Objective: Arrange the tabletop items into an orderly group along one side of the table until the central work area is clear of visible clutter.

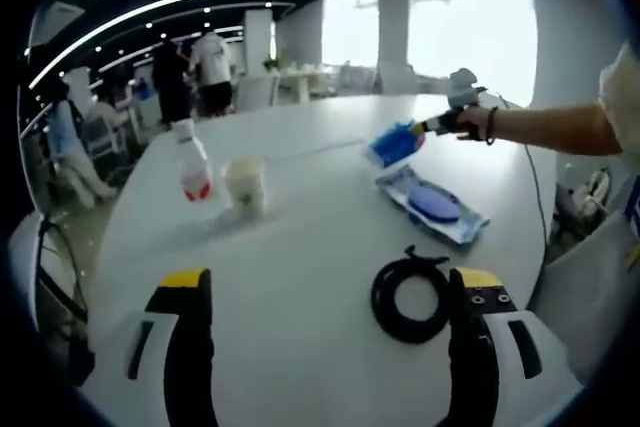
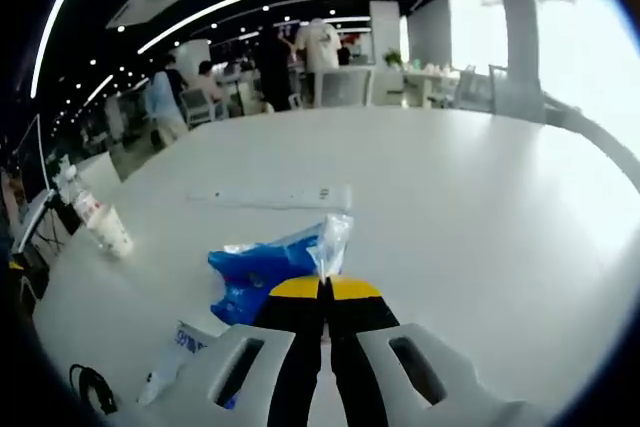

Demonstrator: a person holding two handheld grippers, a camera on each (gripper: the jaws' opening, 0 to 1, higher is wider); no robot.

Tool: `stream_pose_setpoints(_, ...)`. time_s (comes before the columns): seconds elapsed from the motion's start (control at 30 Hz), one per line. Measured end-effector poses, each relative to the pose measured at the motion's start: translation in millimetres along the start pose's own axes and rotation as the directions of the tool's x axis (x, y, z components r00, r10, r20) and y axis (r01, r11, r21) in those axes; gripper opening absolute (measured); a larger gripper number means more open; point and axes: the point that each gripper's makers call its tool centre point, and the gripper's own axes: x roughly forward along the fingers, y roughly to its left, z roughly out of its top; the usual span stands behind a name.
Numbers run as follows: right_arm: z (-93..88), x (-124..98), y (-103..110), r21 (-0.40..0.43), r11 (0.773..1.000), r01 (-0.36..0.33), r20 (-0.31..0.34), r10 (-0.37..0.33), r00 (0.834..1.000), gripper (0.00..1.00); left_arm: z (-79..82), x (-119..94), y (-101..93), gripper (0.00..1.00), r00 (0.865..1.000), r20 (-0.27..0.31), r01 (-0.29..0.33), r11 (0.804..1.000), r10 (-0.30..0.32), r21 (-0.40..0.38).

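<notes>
My left gripper (image 1: pixel 330 292) is open low over the white table (image 1: pixel 300 247), nothing between its jaws. A coiled black cable (image 1: pixel 410 297) lies just inside its right jaw. Farther off stand a clear bottle with a red label (image 1: pixel 192 162) and a pale cup (image 1: pixel 245 182). A flat clear pack with a blue item (image 1: pixel 432 204) lies to the right. My right gripper (image 2: pixel 322 285) is shut on the clear edge of a blue plastic bag (image 2: pixel 260 269). In the left gripper view that bag (image 1: pixel 395 142) hangs from the right gripper (image 1: pixel 440 125) beyond the flat pack.
A white power strip (image 2: pixel 280 195) lies across the table beyond the bag. The bottle (image 2: pixel 85 202) and cup (image 2: pixel 110 232) stand at the left of the right gripper view, with the flat pack (image 2: pixel 185 347) nearby. People stand by desks past the table's far edge.
</notes>
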Motion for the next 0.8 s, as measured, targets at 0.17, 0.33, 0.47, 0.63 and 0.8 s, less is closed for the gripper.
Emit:
stream_pose_setpoints(0.17, -6.5, 10, -4, -0.020, 1.000, -0.020, -0.005, 0.020, 1.000, 0.01, 0.8, 0, 0.9, 0.95, 1.000, 0.013, 0.008, 0.999, -0.008, -0.043)
stream_pose_setpoints(0.33, -15.9, 17, -12, -0.041, 0.999, -0.015, -0.014, 0.015, 1.000, 0.01, -3.8, 2, 0.5, 0.94, 1.000, -0.009, 0.004, 1.000, -0.004, -0.030)
stream_pose_setpoints(0.47, -19.9, 20, -13, -0.079, 0.996, -0.034, -0.022, 0.033, 0.999, 0.01, -6.4, 2, -0.6, 0.94, 1.000, -0.018, 0.011, 0.999, -0.011, -0.032)
stream_pose_setpoints(0.63, -20.7, 24, -17, -0.101, 0.993, -0.054, -0.016, 0.053, 0.998, 0.01, -10.0, 3, 0.0, 0.94, 0.999, -0.030, 0.012, 0.999, -0.013, -0.032)
stream_pose_setpoints(0.8, -22.9, 26, -22, -0.130, 0.990, -0.050, -0.024, 0.047, 0.999, 0.02, -13.2, 3, 1.4, 0.93, 0.999, -0.043, 0.008, 0.999, -0.010, -0.032)
